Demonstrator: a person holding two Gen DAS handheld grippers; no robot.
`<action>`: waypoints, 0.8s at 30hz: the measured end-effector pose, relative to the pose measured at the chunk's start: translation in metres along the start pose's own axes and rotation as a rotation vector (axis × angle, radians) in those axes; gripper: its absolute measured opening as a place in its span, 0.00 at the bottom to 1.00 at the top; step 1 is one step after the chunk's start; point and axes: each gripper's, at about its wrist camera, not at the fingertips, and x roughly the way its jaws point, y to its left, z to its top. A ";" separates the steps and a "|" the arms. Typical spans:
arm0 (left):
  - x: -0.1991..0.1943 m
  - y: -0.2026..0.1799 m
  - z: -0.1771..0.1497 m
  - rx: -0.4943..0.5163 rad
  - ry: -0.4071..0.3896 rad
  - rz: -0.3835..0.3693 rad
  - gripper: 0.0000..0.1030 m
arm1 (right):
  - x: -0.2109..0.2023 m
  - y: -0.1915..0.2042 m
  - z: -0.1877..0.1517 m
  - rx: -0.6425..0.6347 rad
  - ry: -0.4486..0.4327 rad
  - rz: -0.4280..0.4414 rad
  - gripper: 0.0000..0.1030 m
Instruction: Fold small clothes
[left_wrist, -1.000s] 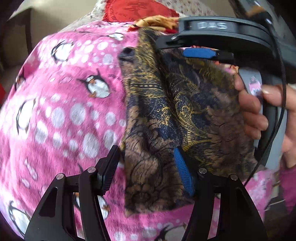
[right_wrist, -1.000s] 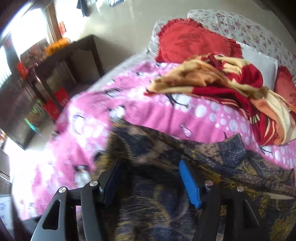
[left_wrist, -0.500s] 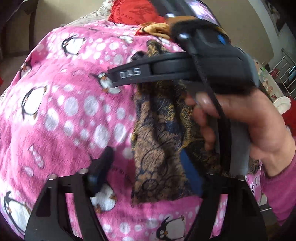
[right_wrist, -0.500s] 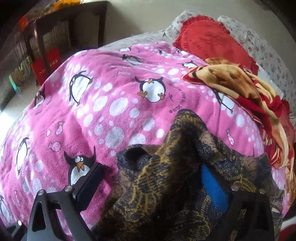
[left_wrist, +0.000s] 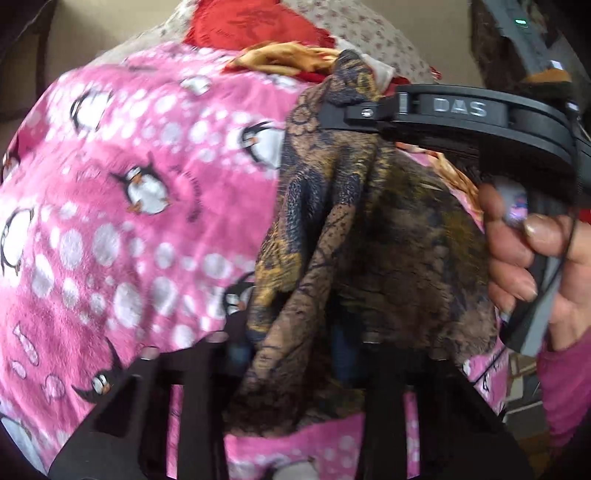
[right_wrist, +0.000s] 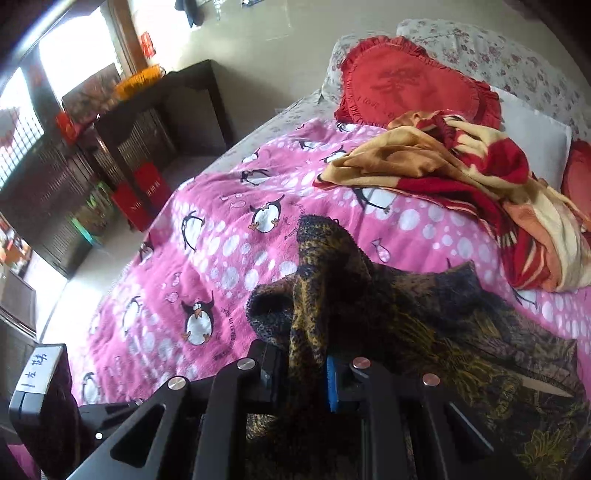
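Both grippers pinch the same dark patterned cloth (left_wrist: 369, 229), lifted over the pink blanket (left_wrist: 129, 221). Right gripper (right_wrist: 306, 365) is clenched on the far bunched edge. Left gripper (left_wrist: 291, 343) grips the near edge, jaws blurred. Long axis runs between them. Cloth is brown-gold-navy, rumpled, partly folded.

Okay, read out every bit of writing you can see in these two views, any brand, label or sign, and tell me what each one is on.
"DAS": raised letters on the black body of the right gripper, seen from the left wrist.
White label on a dark device at the lower left of the right wrist view: handwritten characters, not legible.
Pink penguin blanket: small printed lettering beside the penguins, too small to read.
Red heart cushion: stitched design and lettering, too blurred.
Red boxes by the dark cabinet: markings unreadable.
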 end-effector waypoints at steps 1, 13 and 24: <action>-0.003 -0.006 0.000 0.016 -0.002 -0.004 0.18 | -0.005 -0.005 -0.002 0.011 -0.008 0.010 0.16; -0.010 -0.145 0.030 0.240 -0.009 -0.164 0.15 | -0.107 -0.080 -0.018 0.107 -0.123 -0.022 0.15; 0.084 -0.281 0.010 0.386 0.107 -0.240 0.15 | -0.180 -0.197 -0.094 0.258 -0.154 -0.207 0.15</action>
